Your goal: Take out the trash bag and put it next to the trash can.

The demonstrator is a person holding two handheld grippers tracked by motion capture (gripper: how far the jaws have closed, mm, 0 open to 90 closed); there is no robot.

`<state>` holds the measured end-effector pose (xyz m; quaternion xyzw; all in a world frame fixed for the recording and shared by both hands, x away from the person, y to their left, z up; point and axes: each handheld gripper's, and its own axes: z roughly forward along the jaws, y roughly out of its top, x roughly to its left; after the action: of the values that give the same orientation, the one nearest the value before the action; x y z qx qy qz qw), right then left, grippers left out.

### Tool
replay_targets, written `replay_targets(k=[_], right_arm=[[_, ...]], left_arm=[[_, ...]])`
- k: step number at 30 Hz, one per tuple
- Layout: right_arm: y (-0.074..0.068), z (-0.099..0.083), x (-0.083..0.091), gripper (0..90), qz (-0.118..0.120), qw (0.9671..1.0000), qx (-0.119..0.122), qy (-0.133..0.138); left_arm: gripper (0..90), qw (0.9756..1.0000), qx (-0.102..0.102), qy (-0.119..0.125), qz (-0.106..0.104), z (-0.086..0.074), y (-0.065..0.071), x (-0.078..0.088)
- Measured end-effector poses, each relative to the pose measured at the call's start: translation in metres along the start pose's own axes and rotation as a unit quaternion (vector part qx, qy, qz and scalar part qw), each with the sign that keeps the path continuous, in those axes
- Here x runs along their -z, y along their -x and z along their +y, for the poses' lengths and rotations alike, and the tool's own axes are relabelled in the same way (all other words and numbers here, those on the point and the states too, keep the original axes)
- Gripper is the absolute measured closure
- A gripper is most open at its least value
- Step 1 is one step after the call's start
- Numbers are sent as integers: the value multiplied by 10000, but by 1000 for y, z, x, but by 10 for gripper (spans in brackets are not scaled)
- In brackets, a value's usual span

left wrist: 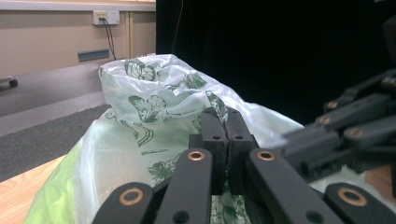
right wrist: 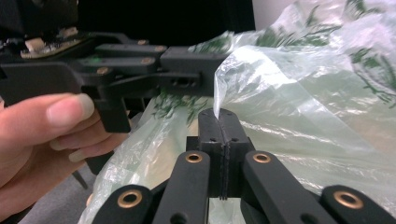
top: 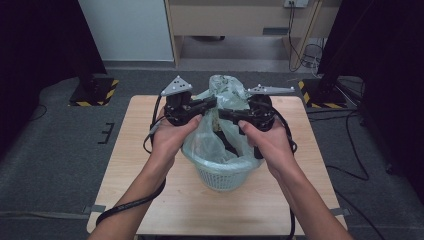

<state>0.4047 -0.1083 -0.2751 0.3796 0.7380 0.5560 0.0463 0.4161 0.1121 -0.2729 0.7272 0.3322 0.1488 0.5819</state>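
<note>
A white plastic basket [top: 225, 179] stands in the middle of the wooden table [top: 145, 155]. It is lined with a thin translucent bag [top: 207, 142] printed with green leaves. The bag's top is drawn up above the rim. My left gripper [top: 212, 103] is shut on the bag's film [left wrist: 154, 107] near its top edge, jaws pressed together [left wrist: 226, 115]. My right gripper [top: 223, 114] faces it from the other side, a few centimetres away, and is shut on another fold of the bag [right wrist: 289, 107], with the film coming out of its tips [right wrist: 219, 114].
Cables trail from both grippers over the table's front edge. Two stand bases with yellow-black tape [top: 92, 92] [top: 325, 92] flank the far side on the grey carpet. A wooden desk [top: 240, 20] stands at the back. Dark curtains hang left and right.
</note>
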Motion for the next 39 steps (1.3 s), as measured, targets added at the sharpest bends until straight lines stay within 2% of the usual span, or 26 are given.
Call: replay_targets(k=[3,6,10,14,15,18,23,26,27,29,31,32,33,34,35,36,38,39], right_arm=[[-1,0,-2,900,133,9999,-72,-34],[0,-1,-3,900,409,9987,-288,-51],[4,-3,-6,856,545,9978,-369,-109],[3,-4,-8,732,657,9971,-377,-119],[3,-4,-8,732,657,9971,-377,-119],[-1,-5,-10,582,686,9968,-362,-174],[-6,-6,-14,445,574,9976,-249,-313],[-8,-5,-15,452,468,9980,-199,-371],[-9,-5,-16,487,420,9982,-155,-402],[-10,-4,-17,574,324,9983,-120,-463],[-11,-4,-18,712,271,9983,-63,-520],[-9,-3,-18,812,270,9981,-60,-544],[-8,-3,-17,851,266,9981,-73,-549],[-8,-3,-17,851,266,9981,-73,-549],[-6,-3,-15,895,278,9982,-82,-531],[-6,-3,-15,895,278,9982,-82,-531],[-4,-3,-14,900,305,9981,-109,-516],[-4,-3,-13,900,329,9981,-131,-501]], left_arm=[[889,9999,71,74,-42,3,-1,-2],[886,9998,114,117,-61,5,-4,-2],[885,9997,192,113,-100,5,-6,-4],[884,9998,177,75,-80,4,-8,-6],[884,9998,193,65,-78,4,-8,-6],[882,9998,198,51,-87,4,-8,-8],[881,9999,141,-1,-52,5,-4,-9],[881,9999,137,-8,-79,7,-2,-10],[881,9999,130,-12,-90,7,0,-10],[881,9999,134,4,-94,8,1,-10],[881,9998,140,26,-110,8,3,-9],[879,9998,136,33,-132,9,4,-7],[875,9998,125,42,-135,9,4,-7],[869,9998,125,42,-135,9,4,-7],[853,9999,107,52,-106,8,4,-5],[806,9999,107,52,-106,8,4,-5],[666,9999,97,58,-33,8,5,-3],[666,9999,119,106,-37,8,5,-2]])
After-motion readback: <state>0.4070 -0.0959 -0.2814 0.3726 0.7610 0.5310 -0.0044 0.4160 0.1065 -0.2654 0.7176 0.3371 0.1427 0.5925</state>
